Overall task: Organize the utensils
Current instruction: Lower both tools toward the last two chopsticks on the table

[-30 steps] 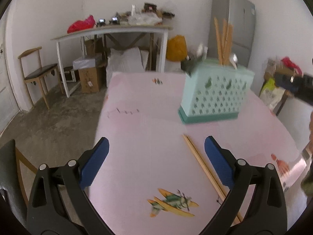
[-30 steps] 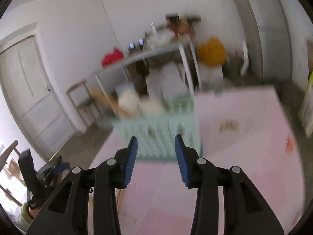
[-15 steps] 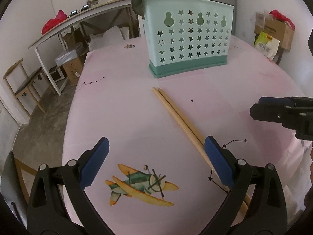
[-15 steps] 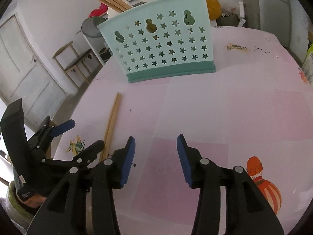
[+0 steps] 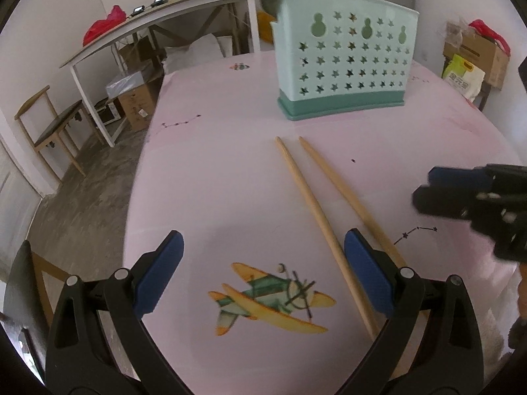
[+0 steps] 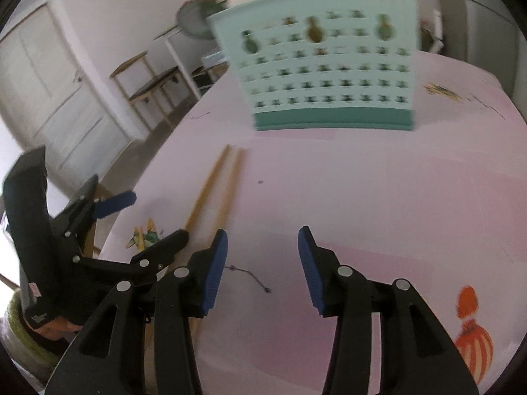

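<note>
Wooden tapered chopsticks (image 5: 316,204) on glossy pink tablecloth (image 5: 214,171), star-perforated mint plastic caddy (image 5: 346,59), both tools gaping, empty

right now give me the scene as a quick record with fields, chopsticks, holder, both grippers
chopsticks: two, loose, side by side on the pink table, tips toward the holder
holder: teal, star holes, upright beyond the chopsticks, more chopsticks standing in it
left gripper: open, empty, over the plane print, right finger above the chopsticks
right gripper: open, empty, chopsticks to its left
task state: loose chopsticks not yet picked up
</note>
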{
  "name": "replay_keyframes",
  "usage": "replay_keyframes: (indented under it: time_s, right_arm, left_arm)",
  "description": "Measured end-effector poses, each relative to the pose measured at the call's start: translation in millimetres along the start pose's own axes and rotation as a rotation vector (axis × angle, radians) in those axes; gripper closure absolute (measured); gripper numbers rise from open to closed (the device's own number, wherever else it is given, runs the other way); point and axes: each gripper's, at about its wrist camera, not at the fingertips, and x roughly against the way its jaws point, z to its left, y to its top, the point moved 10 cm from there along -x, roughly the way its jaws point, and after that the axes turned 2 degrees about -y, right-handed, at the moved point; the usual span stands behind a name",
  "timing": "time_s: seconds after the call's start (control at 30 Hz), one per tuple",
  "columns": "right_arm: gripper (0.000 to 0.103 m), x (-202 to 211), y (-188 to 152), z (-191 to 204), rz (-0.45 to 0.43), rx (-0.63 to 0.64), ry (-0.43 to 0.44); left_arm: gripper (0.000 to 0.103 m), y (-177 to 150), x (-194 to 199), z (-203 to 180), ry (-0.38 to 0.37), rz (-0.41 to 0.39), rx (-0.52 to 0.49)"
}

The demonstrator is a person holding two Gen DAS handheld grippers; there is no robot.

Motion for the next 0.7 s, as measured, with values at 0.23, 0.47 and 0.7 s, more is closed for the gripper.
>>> replay_keyframes:
  time_s: [0.23, 0.47, 0.7]
  right_arm:
    - [0.072, -18.5, -2.5, 24.0, 0.039, 0.103, 0.013]
    - [0.088, -23.0, -3.7, 37.9, 0.045, 0.176, 0.006]
    - [0.096, -22.7, -2.9, 31.3, 0.037, 0.191, -0.068]
  left_arm:
    - [0.041, 2.1, 3.9, 8.6, -0.043, 0.010, 0.041]
    - [0.060, 6.6, 6.5, 12.2, -0.123, 0.008, 0.112]
    - [0.063, 8.4, 6.3, 5.3, -0.170, 0.009, 0.135]
